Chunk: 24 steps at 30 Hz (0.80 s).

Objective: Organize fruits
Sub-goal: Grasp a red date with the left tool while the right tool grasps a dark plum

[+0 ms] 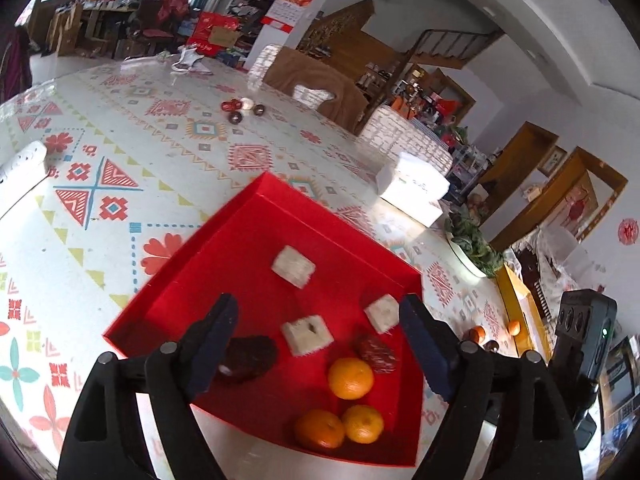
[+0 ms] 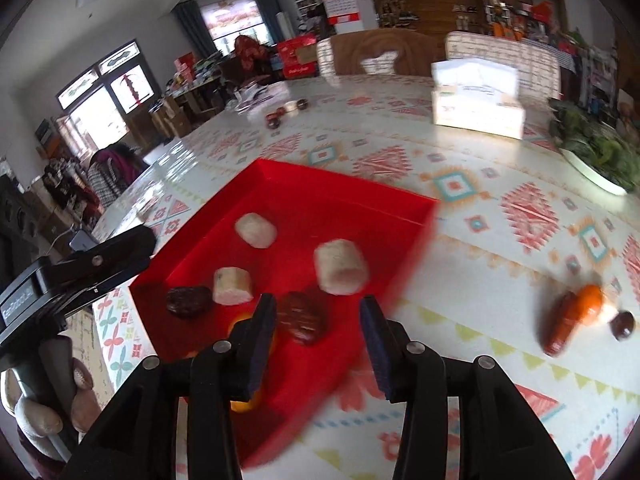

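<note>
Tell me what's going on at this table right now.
A person with a gripper in each hand is sorting fruit into a red tray. Three oranges, two dark dates and three white blocks already lie in it. Both the left gripper and the right gripper hover open over the tray, holding nothing. More fruit, an orange and some dates, lies on the table to the tray's right. The right view is blurred.

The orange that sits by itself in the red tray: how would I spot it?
Find the red tray on the patterned table. Three oranges lie at its near end; two touch at the edge, and the lone orange sits apart, beside a dark red date.
</note>
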Motion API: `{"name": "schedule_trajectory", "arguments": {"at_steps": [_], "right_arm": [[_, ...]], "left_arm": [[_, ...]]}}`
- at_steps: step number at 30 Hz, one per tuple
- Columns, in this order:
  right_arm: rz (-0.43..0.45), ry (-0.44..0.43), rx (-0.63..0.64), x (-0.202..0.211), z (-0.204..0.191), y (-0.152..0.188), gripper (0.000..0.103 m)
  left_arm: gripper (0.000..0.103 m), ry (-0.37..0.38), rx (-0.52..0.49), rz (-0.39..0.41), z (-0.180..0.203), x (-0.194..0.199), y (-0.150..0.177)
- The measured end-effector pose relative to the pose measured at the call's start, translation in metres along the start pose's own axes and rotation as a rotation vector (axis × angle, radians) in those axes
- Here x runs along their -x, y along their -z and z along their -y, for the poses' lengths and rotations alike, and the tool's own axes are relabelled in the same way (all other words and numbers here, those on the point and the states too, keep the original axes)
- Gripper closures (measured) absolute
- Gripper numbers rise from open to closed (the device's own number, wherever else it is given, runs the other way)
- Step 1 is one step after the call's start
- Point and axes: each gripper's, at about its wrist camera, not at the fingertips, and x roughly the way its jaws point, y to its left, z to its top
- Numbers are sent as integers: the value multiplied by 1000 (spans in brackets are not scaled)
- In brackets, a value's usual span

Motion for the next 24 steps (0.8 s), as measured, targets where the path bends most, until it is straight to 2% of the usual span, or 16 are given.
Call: {"name": "schedule_trajectory", "arguments": {"at_steps": [4, 5, 11, 16, 24], "right_arm": [[33, 43, -62, 28, 37, 12, 37], [41, 62, -81, 36, 50, 17, 36], [66, 164, -234, 82, 129, 50, 36], [76, 217, -344, 108, 182, 75, 36], [104, 212, -392, 122, 217, 82, 36]], "left_arm": [[20, 36, -51, -19, 26, 3, 8], [20, 46, -67, -27, 33, 4, 11], [20, 98, -170, -68, 82, -2, 31], [20, 137, -244, -143, 124, -21, 57], [20, 160, -340, -219, 171, -42, 87]]}}
